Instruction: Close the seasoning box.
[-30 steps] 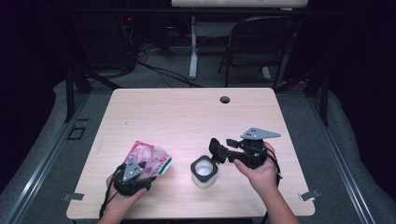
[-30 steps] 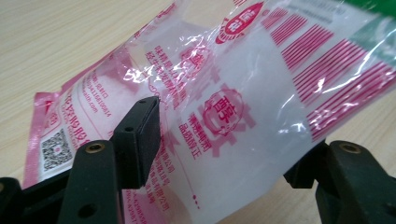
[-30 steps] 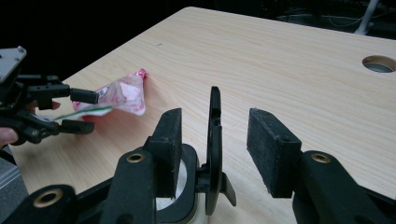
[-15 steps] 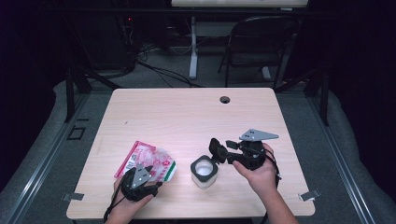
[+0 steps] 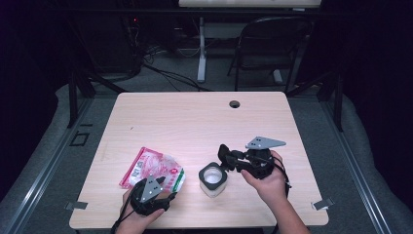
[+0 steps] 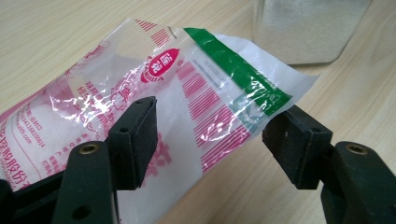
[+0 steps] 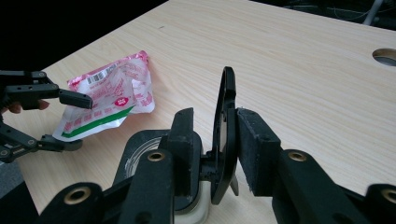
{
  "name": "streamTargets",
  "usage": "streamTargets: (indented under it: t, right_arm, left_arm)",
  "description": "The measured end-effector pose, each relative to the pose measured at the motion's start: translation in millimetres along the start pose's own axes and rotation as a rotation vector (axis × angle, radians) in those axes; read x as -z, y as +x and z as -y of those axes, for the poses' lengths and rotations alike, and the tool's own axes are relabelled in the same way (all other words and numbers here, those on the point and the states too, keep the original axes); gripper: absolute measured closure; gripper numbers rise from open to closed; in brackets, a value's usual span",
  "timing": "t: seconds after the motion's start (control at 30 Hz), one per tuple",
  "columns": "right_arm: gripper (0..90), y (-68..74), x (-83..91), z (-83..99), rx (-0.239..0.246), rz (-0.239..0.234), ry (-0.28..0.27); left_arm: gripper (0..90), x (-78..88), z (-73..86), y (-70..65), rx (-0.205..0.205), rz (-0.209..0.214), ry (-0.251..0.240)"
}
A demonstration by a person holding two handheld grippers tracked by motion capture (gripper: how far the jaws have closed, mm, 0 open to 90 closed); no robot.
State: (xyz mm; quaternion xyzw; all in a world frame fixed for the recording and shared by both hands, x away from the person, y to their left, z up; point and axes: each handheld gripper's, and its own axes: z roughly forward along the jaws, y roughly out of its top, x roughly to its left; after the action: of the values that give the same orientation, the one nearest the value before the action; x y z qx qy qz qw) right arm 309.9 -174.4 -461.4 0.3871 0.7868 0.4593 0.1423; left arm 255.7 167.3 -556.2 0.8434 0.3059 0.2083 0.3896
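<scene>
Pink bag (image 6: 154,107) between open left gripper (image 6: 210,135) jaws, unpinched

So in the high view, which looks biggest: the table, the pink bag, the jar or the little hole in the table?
1. The table
2. The pink plastic bag
3. The jar
4. The round hole near the table's far edge
</scene>
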Motion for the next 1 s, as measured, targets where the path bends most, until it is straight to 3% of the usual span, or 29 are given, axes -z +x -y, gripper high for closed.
streamTargets:
  t: [0.4, 0.73, 0.83, 1.0]
  right_arm:
    - [78.8, 0.9, -0.2, 1.2, 0.015, 0.022, -0.010]
    - [83.6, 8.4, -0.7, 0.1, 0.059, 0.057, -0.007]
    - [83.5, 10.4, -1.1, -0.2, 0.064, 0.057, -0.008]
    - [82.0, 16.6, -2.0, -0.8, 0.079, 0.041, -0.001]
  left_arm:
    - [35.6, 1.7, -6.2, -11.3, -0.011, 0.055, -0.041]
    - [35.7, 8.5, -13.7, -10.9, -0.016, 0.044, -0.063]
    - [35.7, 11.1, -14.7, -10.3, -0.035, 0.028, -0.072]
    - [36.0, 14.1, -14.3, -5.8, -0.006, 0.026, -0.083]
